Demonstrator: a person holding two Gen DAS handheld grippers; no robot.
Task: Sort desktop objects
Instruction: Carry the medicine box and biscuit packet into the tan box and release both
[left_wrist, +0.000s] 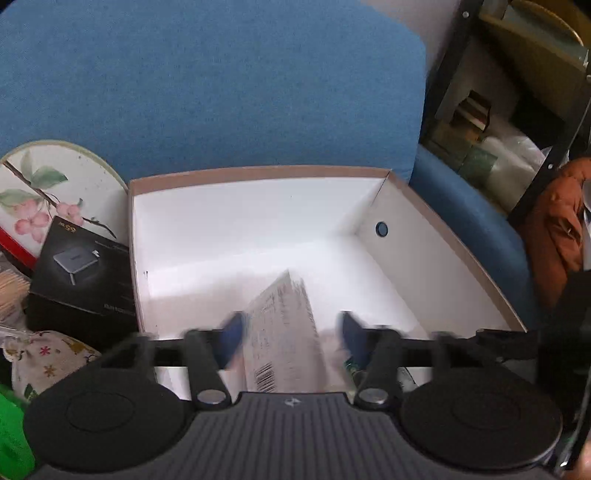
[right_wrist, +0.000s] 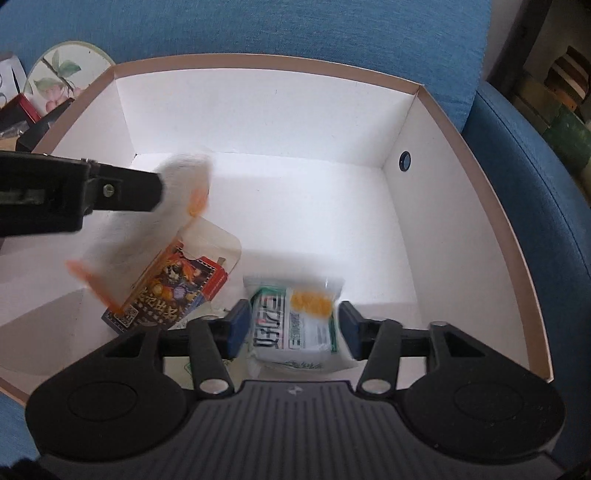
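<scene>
White printed packet (right_wrist: 295, 325), orange patch, blurred

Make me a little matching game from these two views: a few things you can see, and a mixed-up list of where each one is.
Things:
1. white snack packet with yellow print
2. black carton picturing a grey gadget
3. round fan painted with pink flowers
4. small dark round hole

Places:
A. in the white box's side wall
B. between the right gripper's blue pads
C. outside the box, behind the black carton
D. against the box's outer wall

Pairs: 1-B, 2-D, 3-C, 4-A
</scene>
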